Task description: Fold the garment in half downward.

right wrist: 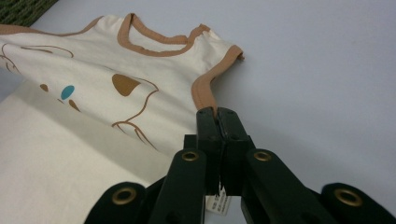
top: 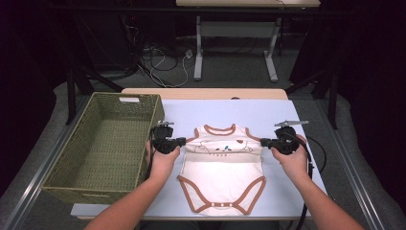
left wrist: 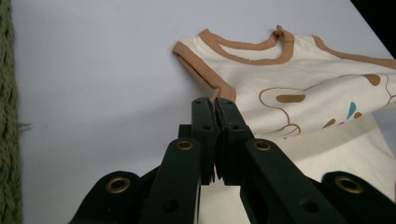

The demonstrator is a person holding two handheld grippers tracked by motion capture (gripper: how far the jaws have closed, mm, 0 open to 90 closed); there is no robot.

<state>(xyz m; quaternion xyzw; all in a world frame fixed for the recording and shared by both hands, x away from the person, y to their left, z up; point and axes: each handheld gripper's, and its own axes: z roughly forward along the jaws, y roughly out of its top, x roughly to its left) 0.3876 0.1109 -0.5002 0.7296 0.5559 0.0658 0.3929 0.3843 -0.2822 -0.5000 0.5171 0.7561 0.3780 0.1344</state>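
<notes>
The tabletop (top: 297, 191) in front of me carries a green woven basket (top: 107, 143) along its left edge. Beside it, in the middle and nearer the front edge, lies a cream baby bodysuit (top: 222, 175) with brown trim and a printed face, its snap end toward me and its upper part raised off the surface. My left gripper (top: 182, 141) has its fingers closed on the armhole seam at the garment's left side. My right gripper (top: 263, 142) is clamped likewise on the right seam, where a small white label (right wrist: 218, 203) hangs.
</notes>
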